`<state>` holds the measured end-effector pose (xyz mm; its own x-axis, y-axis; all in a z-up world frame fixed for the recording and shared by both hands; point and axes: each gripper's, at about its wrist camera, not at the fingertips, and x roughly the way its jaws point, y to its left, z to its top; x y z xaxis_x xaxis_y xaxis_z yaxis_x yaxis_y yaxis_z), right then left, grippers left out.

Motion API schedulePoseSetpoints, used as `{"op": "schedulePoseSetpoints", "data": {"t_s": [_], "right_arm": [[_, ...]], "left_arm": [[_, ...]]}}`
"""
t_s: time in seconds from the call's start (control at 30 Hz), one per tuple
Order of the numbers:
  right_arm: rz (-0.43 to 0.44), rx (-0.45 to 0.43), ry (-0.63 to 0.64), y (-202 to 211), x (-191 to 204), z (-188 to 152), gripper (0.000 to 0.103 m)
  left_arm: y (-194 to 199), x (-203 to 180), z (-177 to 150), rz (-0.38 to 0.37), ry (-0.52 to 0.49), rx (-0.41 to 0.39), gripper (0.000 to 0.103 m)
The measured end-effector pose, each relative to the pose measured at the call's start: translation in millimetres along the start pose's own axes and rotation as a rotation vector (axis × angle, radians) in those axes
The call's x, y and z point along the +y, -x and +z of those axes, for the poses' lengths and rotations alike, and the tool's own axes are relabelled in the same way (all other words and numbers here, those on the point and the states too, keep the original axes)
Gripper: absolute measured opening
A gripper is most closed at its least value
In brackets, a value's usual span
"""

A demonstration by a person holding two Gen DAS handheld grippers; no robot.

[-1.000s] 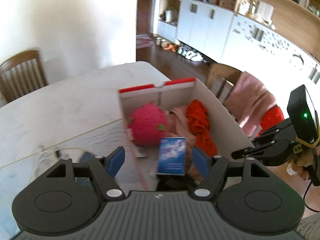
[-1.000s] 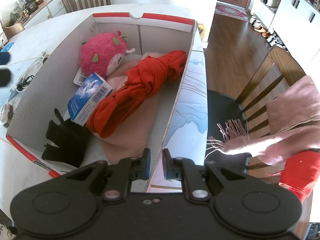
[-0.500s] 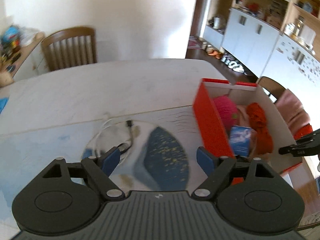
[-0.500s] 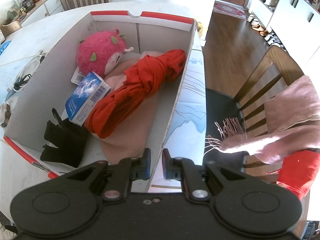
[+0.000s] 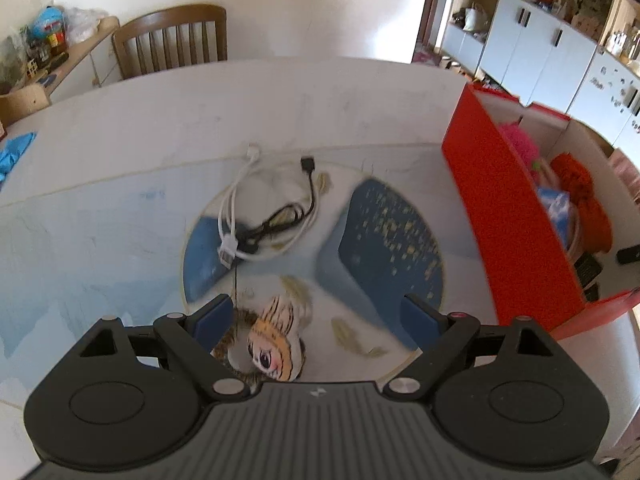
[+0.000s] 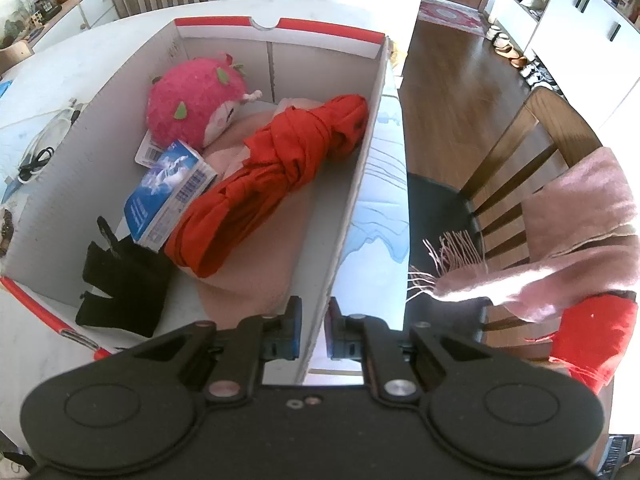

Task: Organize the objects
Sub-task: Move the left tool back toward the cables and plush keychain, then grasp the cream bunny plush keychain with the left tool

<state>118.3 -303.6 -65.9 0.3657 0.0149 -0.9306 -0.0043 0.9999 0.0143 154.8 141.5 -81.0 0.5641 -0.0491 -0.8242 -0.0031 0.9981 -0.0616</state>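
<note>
My left gripper (image 5: 316, 318) hangs over the table mat, jaws opening wide. A small striped tiger-face toy (image 5: 272, 344) lies low between them, close to the left finger, with neither pad on it. Further out lie coiled white and black cables (image 5: 264, 224). The red cardboard box (image 5: 508, 216) stands to the right. My right gripper (image 6: 313, 334) is shut on the box's right wall (image 6: 352, 208). Inside lie a pink plush (image 6: 196, 100), a knotted red cloth (image 6: 280, 172), a blue packet (image 6: 168, 192) and a black pouch (image 6: 120, 284).
A wooden chair (image 5: 172, 40) stands at the table's far side, beside a cluttered sideboard (image 5: 44, 60). Another chair (image 6: 512, 168) at the right carries a pink fringed scarf (image 6: 560, 248) and something red (image 6: 592, 336). A blue object (image 5: 14, 152) lies at the table's left edge.
The left gripper swung left and down, from over the box to over the mat, its jaws widening. The cables and tiger toy came into view. The right gripper stayed clamped on the box wall.
</note>
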Motion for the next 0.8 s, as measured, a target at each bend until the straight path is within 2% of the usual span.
{"op": "schedulePoseSetpoints", "data": {"t_s": [0.23, 0.43, 0.57, 0.67, 0.8], "right_arm": [[-0.006, 0.011, -0.005, -2, 0, -2, 0.010], [-0.010, 0.015, -0.011, -4, 1, -2, 0.009], [-0.011, 0.015, -0.010, -4, 1, -2, 0.008], [-0.014, 0.014, -0.008, -4, 2, -2, 0.007], [-0.013, 0.014, -0.008, -4, 2, -2, 0.007]], "left_arm": [[-17, 11, -17, 0.023, 0.053, 0.019, 0.091], [-25, 10, -27, 0.065, 0.006, 0.009, 0.089], [-27, 11, -31, 0.068, -0.008, 0.010, 0.063], [-26, 10, -32, 0.068, -0.009, 0.002, 0.057], [-25, 8, -34, 0.061, -0.019, 0.004, 0.038]]}}
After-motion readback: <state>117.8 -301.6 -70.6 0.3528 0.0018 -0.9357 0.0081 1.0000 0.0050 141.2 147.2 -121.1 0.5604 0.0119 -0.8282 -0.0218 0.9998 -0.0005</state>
